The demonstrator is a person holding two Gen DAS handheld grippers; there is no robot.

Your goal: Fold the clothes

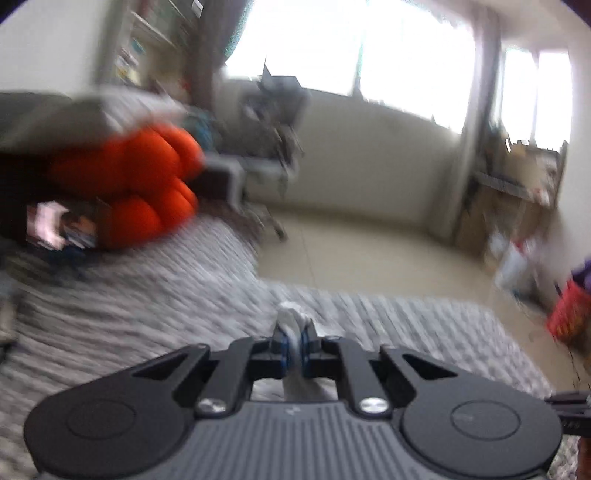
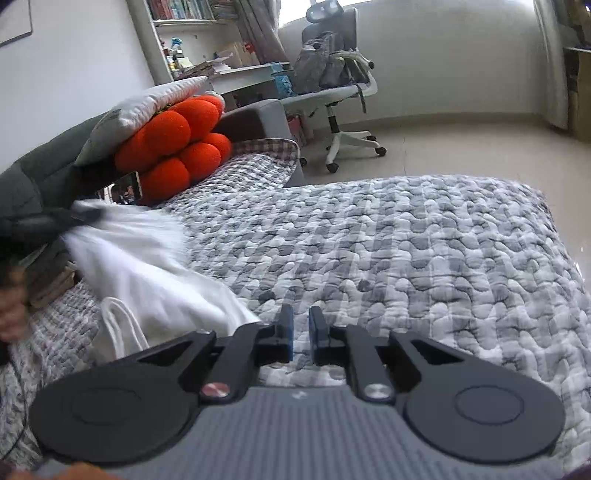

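left gripper [image 1: 293,341]: clenched on white cotton garment [image 2: 147,266]
right gripper [image 2: 301,332]: parted, empty
risk: thin pinch, cloth slipping out

**Around the bed**

A bumpy gray and white quilt [image 2: 406,251] covers the bed. Round orange cushions [image 2: 177,147] sit at its far end, with a white pillow [image 2: 147,103] on top. A phone [image 2: 127,188] leans beside them. A white desk chair [image 2: 340,96] stands on the tan floor [image 2: 461,147]. Books fill a shelf [image 2: 184,14]. A red basket [image 1: 567,314] sits by the bed.
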